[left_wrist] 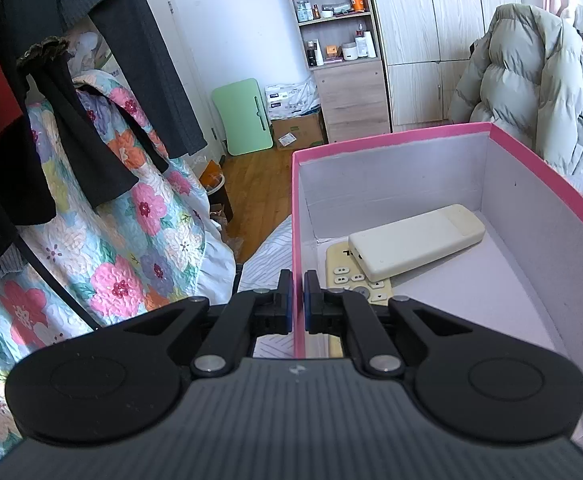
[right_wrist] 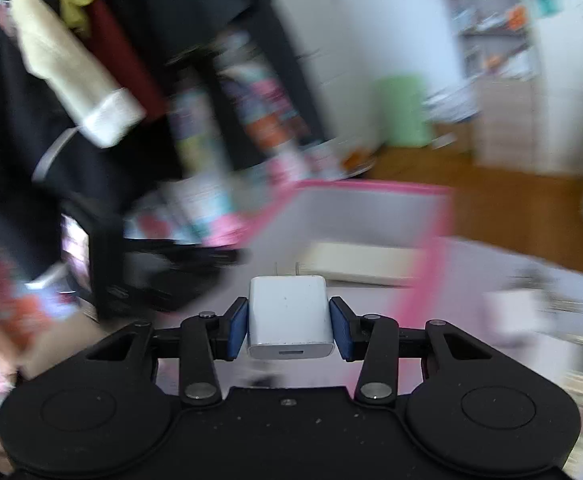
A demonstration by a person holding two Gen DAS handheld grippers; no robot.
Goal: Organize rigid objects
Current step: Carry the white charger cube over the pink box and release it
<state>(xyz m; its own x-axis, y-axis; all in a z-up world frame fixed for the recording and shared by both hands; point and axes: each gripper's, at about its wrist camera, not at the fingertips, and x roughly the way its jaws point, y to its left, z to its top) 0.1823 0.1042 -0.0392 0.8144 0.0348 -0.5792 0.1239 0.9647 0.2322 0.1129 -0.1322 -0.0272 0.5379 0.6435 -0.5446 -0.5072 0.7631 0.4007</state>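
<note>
Right wrist view shows the right gripper [right_wrist: 288, 326] clenched on a white charger [right_wrist: 289, 318], prongs forward, short of the pink box [right_wrist: 431, 264]; I'd carry it over the rim and let go low, onto the bare floor beside the white remote [left_wrist: 417, 240], which lies across a yellowish remote [left_wrist: 347, 276]. Left gripper [left_wrist: 298, 300] pinches the box's near wall, steadying it; hanging clothes [left_wrist: 91, 80] and a floral quilt [left_wrist: 131, 220] crowd the left side
</note>
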